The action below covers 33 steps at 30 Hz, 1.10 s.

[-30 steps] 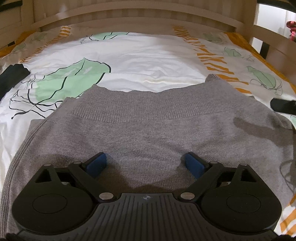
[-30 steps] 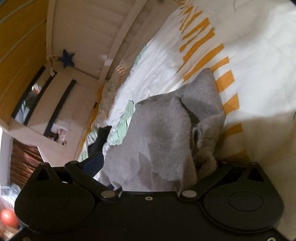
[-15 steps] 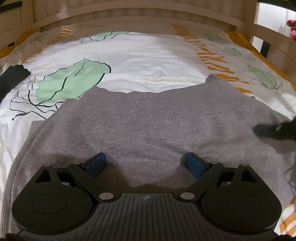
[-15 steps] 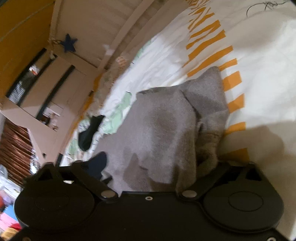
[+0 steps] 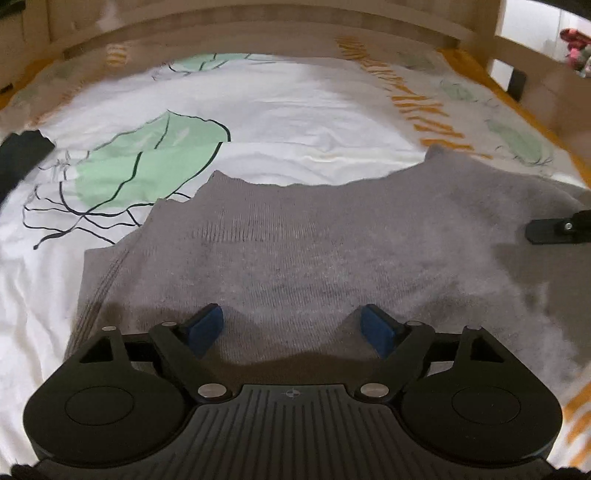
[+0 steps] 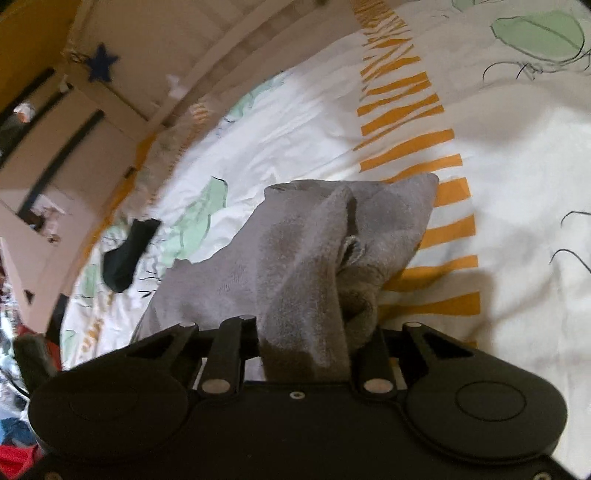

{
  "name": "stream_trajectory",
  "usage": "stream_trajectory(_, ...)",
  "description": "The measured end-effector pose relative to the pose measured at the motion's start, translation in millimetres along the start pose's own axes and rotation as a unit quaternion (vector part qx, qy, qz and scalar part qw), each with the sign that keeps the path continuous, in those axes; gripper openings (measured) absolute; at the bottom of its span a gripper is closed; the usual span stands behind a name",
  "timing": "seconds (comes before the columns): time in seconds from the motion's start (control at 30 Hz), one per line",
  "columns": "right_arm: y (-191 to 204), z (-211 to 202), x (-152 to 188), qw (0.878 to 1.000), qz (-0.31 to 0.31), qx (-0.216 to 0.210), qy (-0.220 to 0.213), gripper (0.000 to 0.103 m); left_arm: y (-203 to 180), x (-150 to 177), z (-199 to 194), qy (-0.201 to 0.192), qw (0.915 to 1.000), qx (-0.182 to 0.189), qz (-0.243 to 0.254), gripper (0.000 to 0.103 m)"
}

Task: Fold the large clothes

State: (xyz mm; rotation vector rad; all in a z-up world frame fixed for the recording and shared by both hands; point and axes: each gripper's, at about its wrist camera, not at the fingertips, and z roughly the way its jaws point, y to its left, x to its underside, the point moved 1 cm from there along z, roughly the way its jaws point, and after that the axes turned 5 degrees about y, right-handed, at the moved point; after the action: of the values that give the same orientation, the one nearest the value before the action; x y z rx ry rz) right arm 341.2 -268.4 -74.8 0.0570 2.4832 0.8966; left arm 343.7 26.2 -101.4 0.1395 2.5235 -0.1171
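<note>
A grey knit sweater [image 5: 314,258] lies spread on the bed, ribbed hem toward the headboard. My left gripper [image 5: 291,326] hovers just above its near part, open and empty, blue pads wide apart. My right gripper [image 6: 304,332] is shut on a bunched fold of the sweater [image 6: 303,258] at its right edge and lifts it off the sheet. The right gripper's black finger shows in the left wrist view [image 5: 557,230] at the far right.
The bed has a white sheet [image 5: 277,110] with green leaf prints and orange stripes. A wooden headboard [image 5: 258,26] runs along the back. A dark garment [image 6: 127,251] lies on the left side of the bed, also in the left wrist view [image 5: 20,155].
My right gripper has closed on the sweater's right edge and raised it. The left gripper has lifted and pulled back slightly, still open.
</note>
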Motion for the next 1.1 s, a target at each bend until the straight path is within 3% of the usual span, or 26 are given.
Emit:
stream_trajectory(0.03, 8.3, -1.5, -2.2, 1.0, 0.002, 0.012, 0.003, 0.034, 5.7, -2.5, -5.5, -0.003, 0.9999, 0.01, -0.007, 0.074)
stream_trajectory(0.17, 45.9, -9.7, -8.9, 0.999, -0.01, 0.041, 0.013, 0.034, 40.7, -4.4, -38.3, -0.038, 0.998, 0.025, -0.044, 0.074)
stream_trajectory(0.37, 121.3, -7.8, -13.2, 0.998, -0.049, 0.03, 0.025, 0.034, 112.7, 3.9, -66.7, -0.072, 0.9916, 0.018, -0.106, 0.074)
stream_trajectory(0.63, 196.2, 60.8, 14.4, 0.991, -0.109, 0.026, 0.074, 0.034, 170.1, 22.3, -57.7, -0.071, 0.9787, 0.029, -0.19, 0.074)
stream_trajectory(0.93, 241.0, 118.9, 54.7, 0.979, -0.168, 0.075, 0.092, 0.035, 200.2, 29.3, -70.3, -0.096, 0.966, 0.031, -0.238, 0.074)
stream_trajectory(1.03, 250.9, 130.7, 61.9, 0.973, -0.187, 0.098, 0.092, 0.046, 206.2, 31.8, -70.1, -0.095, 0.9637, 0.032, -0.247, 0.074)
stream_trajectory(1.1, 258.8, 138.4, 65.4, 0.972, -0.193, 0.084, 0.103, 0.066, 209.5, 33.5, -71.8, -0.099, 0.9616, 0.032, -0.254, 0.074)
